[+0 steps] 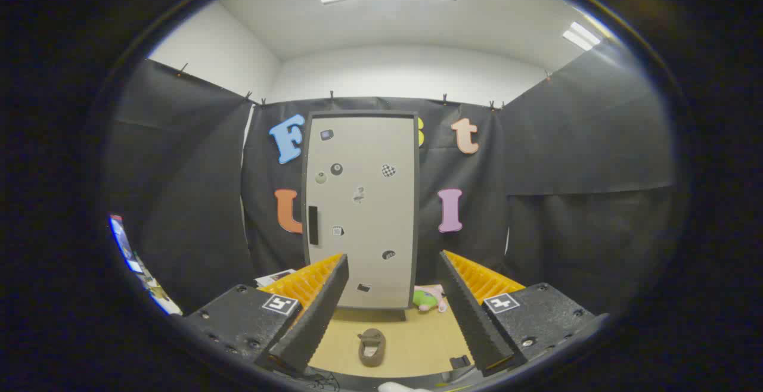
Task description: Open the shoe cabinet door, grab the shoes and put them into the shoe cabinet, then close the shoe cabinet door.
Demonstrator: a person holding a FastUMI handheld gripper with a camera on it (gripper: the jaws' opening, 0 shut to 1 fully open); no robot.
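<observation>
The shoe cabinet (361,207) stands upright beyond my fingers, against the booth's back wall. Its pale door is shut, with several small stickers on it and a dark handle (313,225) on the left side. A brown shoe (372,347) lies on the tan floor between my fingers, a little way in front of the cabinet. My gripper (393,264) is open, with nothing between its fingers, and is held well back from both the shoe and the door.
A green and pink soft toy (429,298) lies on the floor at the cabinet's right foot. Some papers (275,277) lie left of the cabinet, behind my left finger. Black cloth walls close in on both sides.
</observation>
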